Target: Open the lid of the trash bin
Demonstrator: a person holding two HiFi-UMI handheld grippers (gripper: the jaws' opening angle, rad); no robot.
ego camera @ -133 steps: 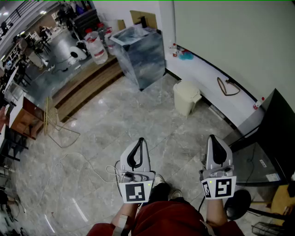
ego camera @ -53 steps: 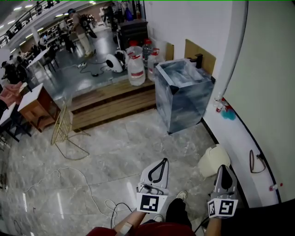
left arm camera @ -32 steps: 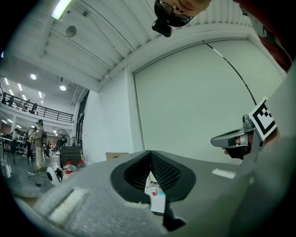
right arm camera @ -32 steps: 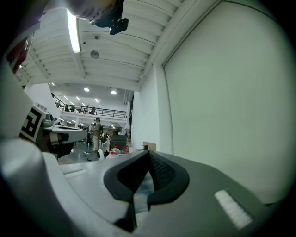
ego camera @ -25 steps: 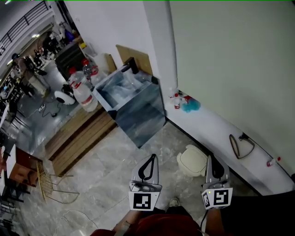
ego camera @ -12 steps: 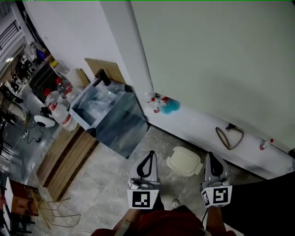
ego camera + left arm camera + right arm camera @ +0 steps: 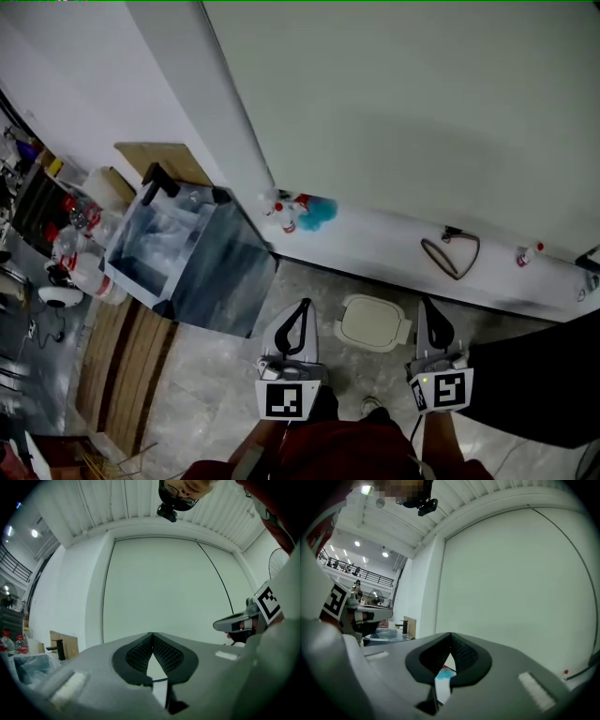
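A small cream trash bin (image 7: 373,322) with its lid down stands on the marble floor against a low white ledge (image 7: 394,248), seen from above in the head view. My left gripper (image 7: 302,306) hangs just left of the bin, its jaws shut and empty. My right gripper (image 7: 425,305) is just right of the bin, also shut with nothing held. Both point toward the pale green wall. In the left gripper view the shut gripper (image 7: 151,634) faces the wall, and the right gripper view shows its gripper (image 7: 451,634) the same way. The bin is hidden in both gripper views.
A large glass-sided tank (image 7: 178,262) stands to the left of the bin. On the ledge lie a blue cloth with small bottles (image 7: 302,213) and a coiled cable (image 7: 452,255). A dark surface (image 7: 544,375) sits at the right. Wooden steps (image 7: 131,366) run at lower left.
The view has swung from the open hall round to the wall and ledge. The bin has come from farther off to lie right between my two grippers. Both grippers stayed shut.
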